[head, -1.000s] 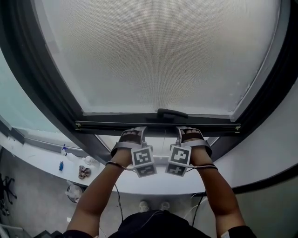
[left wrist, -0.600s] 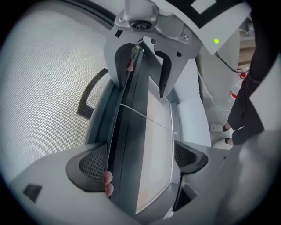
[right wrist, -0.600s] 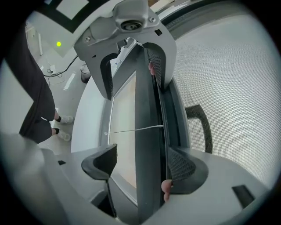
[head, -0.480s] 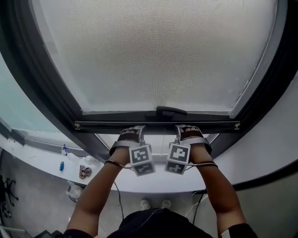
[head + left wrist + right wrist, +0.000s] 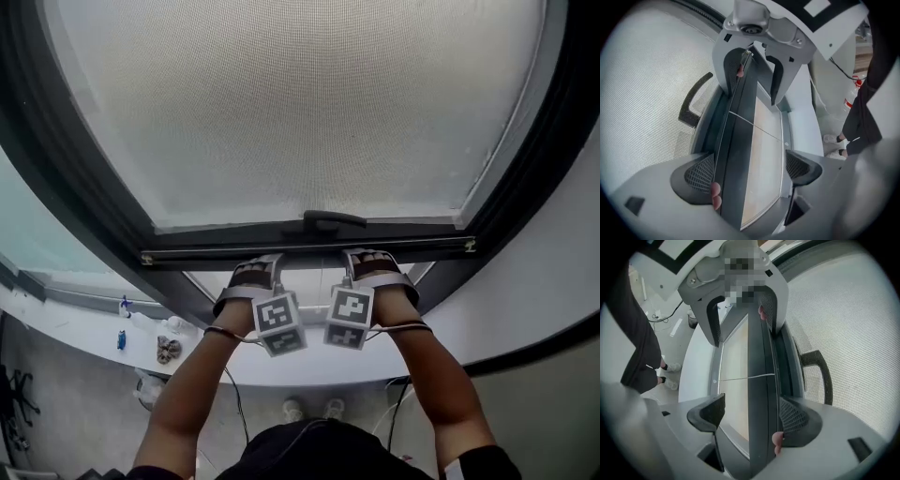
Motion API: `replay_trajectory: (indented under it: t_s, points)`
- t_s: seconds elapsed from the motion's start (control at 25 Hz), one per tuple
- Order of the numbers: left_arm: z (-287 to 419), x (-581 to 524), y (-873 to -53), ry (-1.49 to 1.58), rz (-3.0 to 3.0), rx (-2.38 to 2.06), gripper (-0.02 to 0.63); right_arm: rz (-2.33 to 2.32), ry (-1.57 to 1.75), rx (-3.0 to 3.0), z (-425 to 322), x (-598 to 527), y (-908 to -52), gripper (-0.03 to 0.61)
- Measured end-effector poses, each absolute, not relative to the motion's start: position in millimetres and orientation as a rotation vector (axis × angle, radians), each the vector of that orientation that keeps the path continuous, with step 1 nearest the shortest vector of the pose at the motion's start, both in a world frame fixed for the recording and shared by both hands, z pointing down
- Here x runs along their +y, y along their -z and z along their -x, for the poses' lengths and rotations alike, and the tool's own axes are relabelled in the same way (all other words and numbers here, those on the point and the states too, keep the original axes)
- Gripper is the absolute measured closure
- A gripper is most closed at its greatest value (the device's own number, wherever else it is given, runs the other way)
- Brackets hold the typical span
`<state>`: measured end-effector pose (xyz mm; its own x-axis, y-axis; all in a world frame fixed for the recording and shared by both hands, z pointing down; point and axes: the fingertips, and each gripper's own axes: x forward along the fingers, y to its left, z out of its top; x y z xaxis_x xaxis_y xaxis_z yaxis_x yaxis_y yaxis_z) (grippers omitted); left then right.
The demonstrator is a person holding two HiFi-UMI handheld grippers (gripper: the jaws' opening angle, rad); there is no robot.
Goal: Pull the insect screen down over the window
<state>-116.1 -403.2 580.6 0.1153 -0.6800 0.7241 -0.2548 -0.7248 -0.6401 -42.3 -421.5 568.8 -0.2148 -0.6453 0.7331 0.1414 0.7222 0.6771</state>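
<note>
I see the insect screen (image 5: 300,103) filling most of the window opening, its grey mesh stretched between the dark sides of the window frame (image 5: 75,178). Its dark bottom bar (image 5: 309,249) runs across just above my hands, well short of the white sill (image 5: 84,323). A black handle (image 5: 333,221) sits at the middle of the bar on the mesh side.

My left tool (image 5: 255,274) and right tool (image 5: 368,265) are side by side at the bar, close to either side of the handle. Through the left gripper view, the left tool (image 5: 750,171) has its jaws wide. The bar (image 5: 729,154) passes between them, close against the mesh-side jaw and clear of the other. Fingertips (image 5: 715,196) press on the bar's edge there. The right gripper view gives the mirror of this: the right tool (image 5: 750,416) is spread wide and straddles the bar (image 5: 761,394), which lies against the mesh-side jaw with a fingertip (image 5: 777,439) beside it. A thin cord (image 5: 745,377) crosses the gap below the bar
</note>
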Motion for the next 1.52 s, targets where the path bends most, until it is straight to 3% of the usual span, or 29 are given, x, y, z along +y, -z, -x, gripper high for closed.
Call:
replay_trajectory:
  t_s: [0.68, 0.76, 0.88, 1.0, 1.52]
  points:
    - [117, -411, -581, 1.661, 2.004, 0.913, 0.132, -0.469, 0.777, -1.624, 44, -431, -569, 0.213]
    - [121, -416, -578, 1.668, 1.926, 0.922, 0.156, -0.504, 0.794, -1.625, 47, -434, -568, 0.213]
    - [123, -420, -570, 1.653, 1.899, 0.957, 0.275, -0.531, 0.788, -1.659, 49, -435, -563, 0.245]
    - [121, -421, -565, 1.62, 2.007, 0.99, 0.276, -0.567, 0.773, -1.718, 51, -438, -555, 0.299]
    - [122, -423, -561, 1.605, 1.963, 1.014, 0.276, -0.59, 0.817, -1.727, 51, -440, -552, 0.298]
